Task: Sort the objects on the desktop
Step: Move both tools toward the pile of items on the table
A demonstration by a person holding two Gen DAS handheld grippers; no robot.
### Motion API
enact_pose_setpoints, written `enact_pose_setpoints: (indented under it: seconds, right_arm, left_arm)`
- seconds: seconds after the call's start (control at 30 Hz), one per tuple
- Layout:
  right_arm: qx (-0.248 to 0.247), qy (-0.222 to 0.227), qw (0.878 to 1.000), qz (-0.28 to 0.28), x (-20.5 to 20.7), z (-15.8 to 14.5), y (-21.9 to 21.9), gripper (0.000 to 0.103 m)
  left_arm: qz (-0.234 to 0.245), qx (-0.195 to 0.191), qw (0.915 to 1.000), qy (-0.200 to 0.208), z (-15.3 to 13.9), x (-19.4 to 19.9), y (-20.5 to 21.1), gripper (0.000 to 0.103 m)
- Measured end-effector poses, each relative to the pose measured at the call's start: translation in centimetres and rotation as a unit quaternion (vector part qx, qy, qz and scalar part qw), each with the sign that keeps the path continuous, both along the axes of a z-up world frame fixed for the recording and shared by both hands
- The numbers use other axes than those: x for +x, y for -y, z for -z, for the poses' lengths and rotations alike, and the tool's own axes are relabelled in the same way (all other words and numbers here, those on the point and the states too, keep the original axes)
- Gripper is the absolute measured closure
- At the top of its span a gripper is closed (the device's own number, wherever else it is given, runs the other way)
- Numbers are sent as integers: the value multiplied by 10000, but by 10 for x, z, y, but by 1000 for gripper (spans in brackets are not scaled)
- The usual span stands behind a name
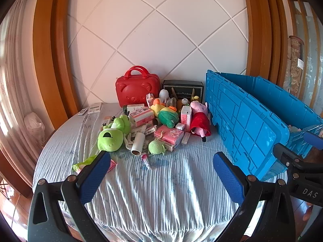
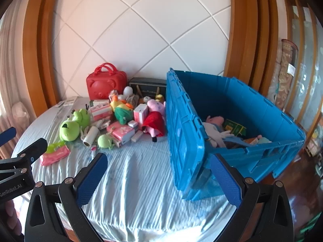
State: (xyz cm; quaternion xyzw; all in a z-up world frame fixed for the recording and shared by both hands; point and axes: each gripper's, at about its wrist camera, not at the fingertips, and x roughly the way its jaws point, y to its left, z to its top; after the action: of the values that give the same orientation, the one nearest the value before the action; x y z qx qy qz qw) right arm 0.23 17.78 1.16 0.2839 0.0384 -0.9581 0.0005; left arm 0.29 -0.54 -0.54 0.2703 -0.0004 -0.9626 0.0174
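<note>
A heap of toys and small boxes lies on the cloth-covered table [image 1: 153, 191]. It includes a green frog plush [image 1: 113, 135], a pink pig plush in a red dress [image 1: 199, 121], a pink box [image 1: 168, 135] and a paper roll [image 1: 138, 143]. The open blue crate [image 2: 252, 104] stands to the right of the heap and holds a plush [image 2: 214, 129] and a green box [image 2: 235, 128]. My left gripper [image 1: 161, 157] hangs open over bare cloth short of the heap. My right gripper [image 2: 158, 158] is open too, near the crate's front corner. Neither gripper has anything between its fingers.
A red bear-faced case [image 1: 137, 88] and a black box [image 1: 182, 88] stand against the padded wall behind the heap. Two remotes [image 1: 92, 109] lie at the far left. A pink tissue pack [image 2: 54, 155] lies near the table's left edge. The crate's lid [image 1: 242, 125] hangs down its left side.
</note>
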Motion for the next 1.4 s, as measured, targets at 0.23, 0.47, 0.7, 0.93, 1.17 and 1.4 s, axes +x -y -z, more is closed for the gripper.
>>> enact_pose_setpoints:
  seconds: [0.23,0.47,0.7,0.93,1.17,1.4]
  right_arm:
    - [-55,40,10000,21,-2,4,-2,0]
    - [-114,100,9999,4,-5,9,-5,0]
    - [-66,107,9999,-97,-17,15,-10,0]
    - [-31,-167,9989,-429,-48,1,-23,0]
    - [-47,-323,9935,-1089,-91,-9,-30,0]
    - [-106,-208,9820,-1874,-130,-1,-13,0]
  left_arm:
    - [9,-45,10000,42,3,0,1,0]
    - [7,-50,9999,147,10,-5,3,0]
    - [-29,-1,9997,262,19,-20,-5,0]
    - [-319,18,9992,237,16,-51,-21,0]
    - [-819,37,9965,166,21,-80,-28,0]
    - [-1284,182,9894,646,48,-102,-4,0]
